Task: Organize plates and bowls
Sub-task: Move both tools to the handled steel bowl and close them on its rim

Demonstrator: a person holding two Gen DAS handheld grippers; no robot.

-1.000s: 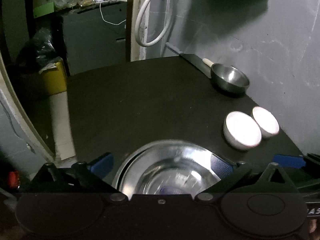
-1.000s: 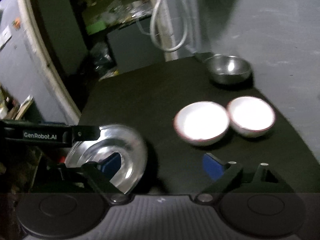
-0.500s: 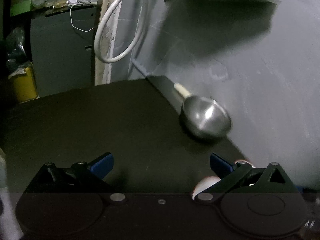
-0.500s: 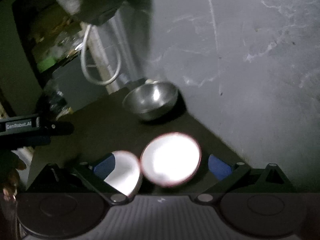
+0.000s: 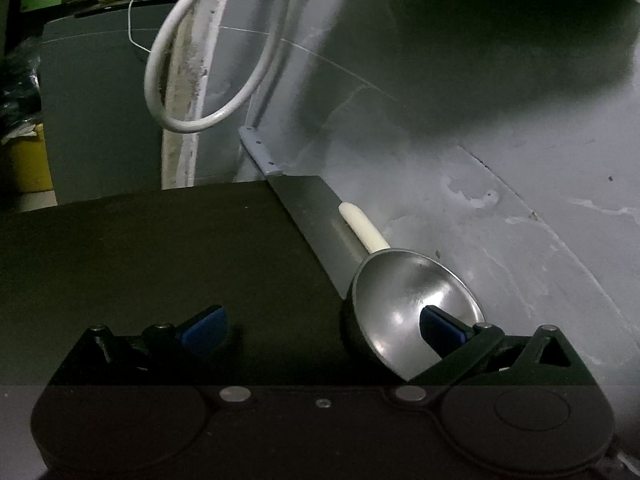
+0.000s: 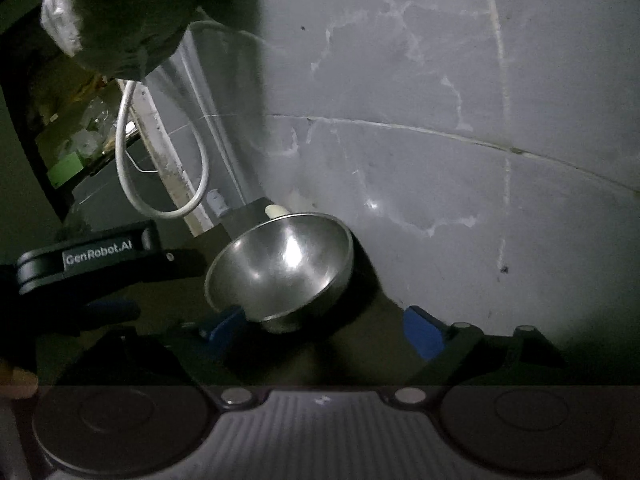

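A steel bowl (image 5: 408, 312) sits on the dark table (image 5: 160, 260) near the grey wall, at the table's far right corner. My left gripper (image 5: 324, 326) is open, its right fingertip over the bowl's inside and its left fingertip over bare table. In the right wrist view the same steel bowl (image 6: 280, 268) lies just ahead of my open right gripper (image 6: 324, 328), whose left fingertip is at the bowl's near rim. The left gripper's body (image 6: 100, 256) shows to the bowl's left. The white bowls and the steel plate are out of view.
A cream handle (image 5: 364, 230) lies behind the bowl on a grey strip along the wall (image 5: 500, 160). A white cable loop (image 5: 192, 80) hangs at the wall corner. A yellow bin (image 5: 26, 160) stands far left, beyond the table edge.
Both grippers have moved forward and right toward the steel bowl. The steel plate and the two white bowls have dropped out of view. Both grippers stay open.
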